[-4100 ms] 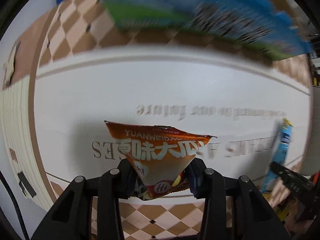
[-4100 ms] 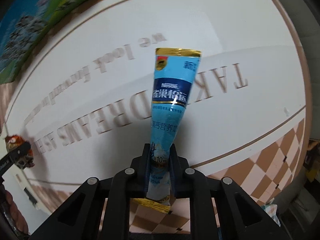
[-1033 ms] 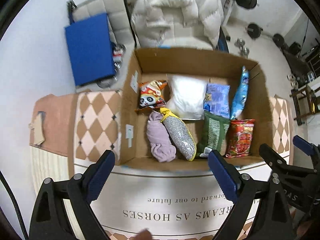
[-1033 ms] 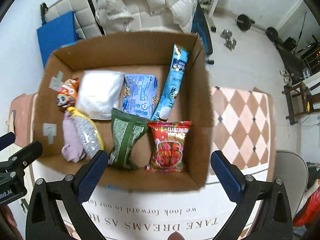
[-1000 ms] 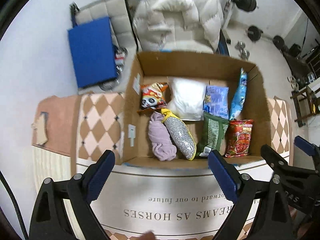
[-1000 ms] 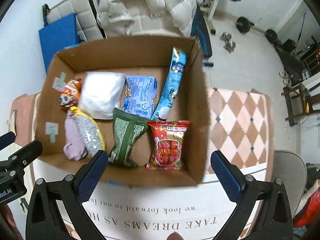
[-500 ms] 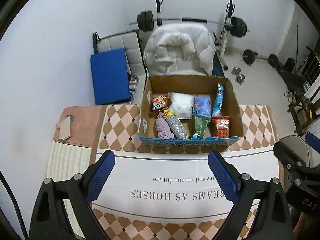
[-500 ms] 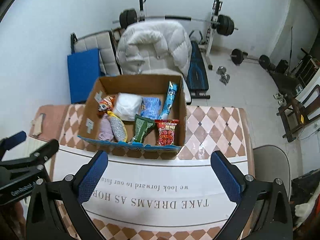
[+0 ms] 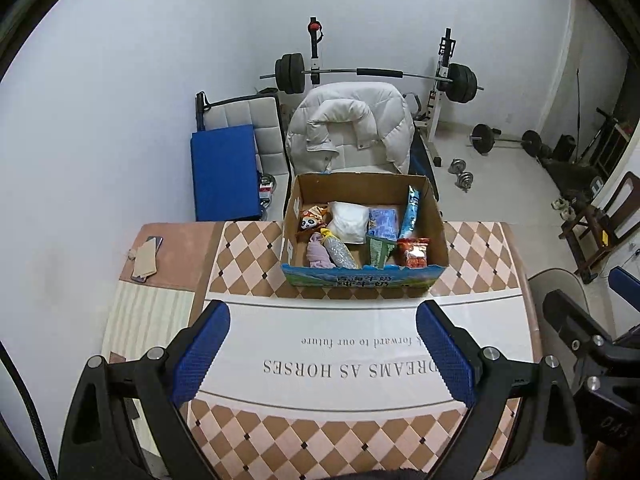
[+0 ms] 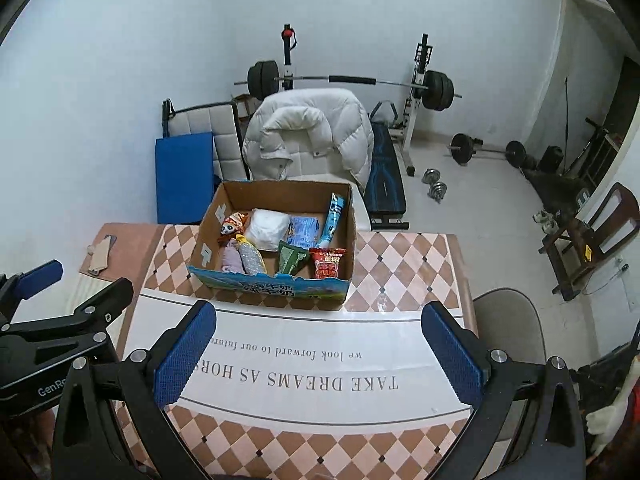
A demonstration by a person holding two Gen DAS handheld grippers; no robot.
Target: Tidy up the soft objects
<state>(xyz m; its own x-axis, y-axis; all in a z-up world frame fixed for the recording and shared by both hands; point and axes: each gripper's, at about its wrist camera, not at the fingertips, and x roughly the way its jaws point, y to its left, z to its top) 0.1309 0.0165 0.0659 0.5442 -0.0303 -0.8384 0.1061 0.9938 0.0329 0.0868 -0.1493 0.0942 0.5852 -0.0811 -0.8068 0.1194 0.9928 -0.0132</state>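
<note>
Left wrist view: the left gripper [image 9: 322,354] is spread wide with nothing between its blue pads [image 9: 200,354], above the white lettered mat [image 9: 360,344] on the checkered table [image 9: 248,264]. The cardboard box [image 9: 362,278] sits beyond the mat, packed with the soft packets and cloths. In the right wrist view, the right gripper [image 10: 318,356] is likewise splayed and empty, well short of the box.

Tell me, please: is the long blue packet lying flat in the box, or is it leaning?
Leaning. The long blue packet stands tilted against the right wall of the cardboard box; its top end is higher than the flat packets beside it.
</note>
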